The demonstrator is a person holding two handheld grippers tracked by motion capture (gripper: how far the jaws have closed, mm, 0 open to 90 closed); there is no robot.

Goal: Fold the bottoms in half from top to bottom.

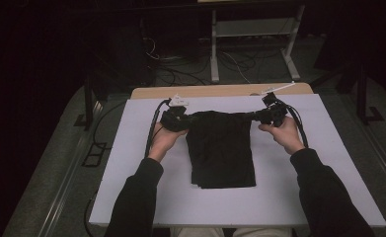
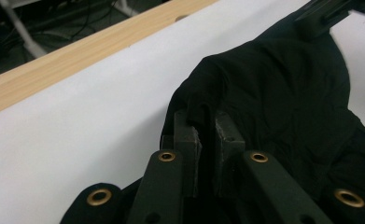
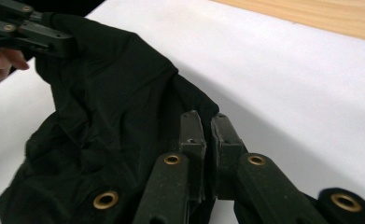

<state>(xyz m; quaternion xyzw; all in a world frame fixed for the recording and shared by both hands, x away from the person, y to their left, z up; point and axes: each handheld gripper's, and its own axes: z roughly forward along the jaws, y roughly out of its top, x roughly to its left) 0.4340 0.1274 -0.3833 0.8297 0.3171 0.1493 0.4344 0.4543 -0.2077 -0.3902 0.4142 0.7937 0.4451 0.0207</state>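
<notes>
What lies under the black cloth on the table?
Under the black cloth shows the white sheet covering the table. Both grippers pinch its far corners. Anything beneath its folded layers is covered.

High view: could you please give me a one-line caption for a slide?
Left gripper and right gripper each pinch a far corner of a black cloth on the white table.

Black cloth (image 1: pixel 222 148) on white-topped table (image 1: pixel 131 163)

white mat (image 1: pixel 289 187), wooden table edge (image 1: pixel 220 91)
</notes>
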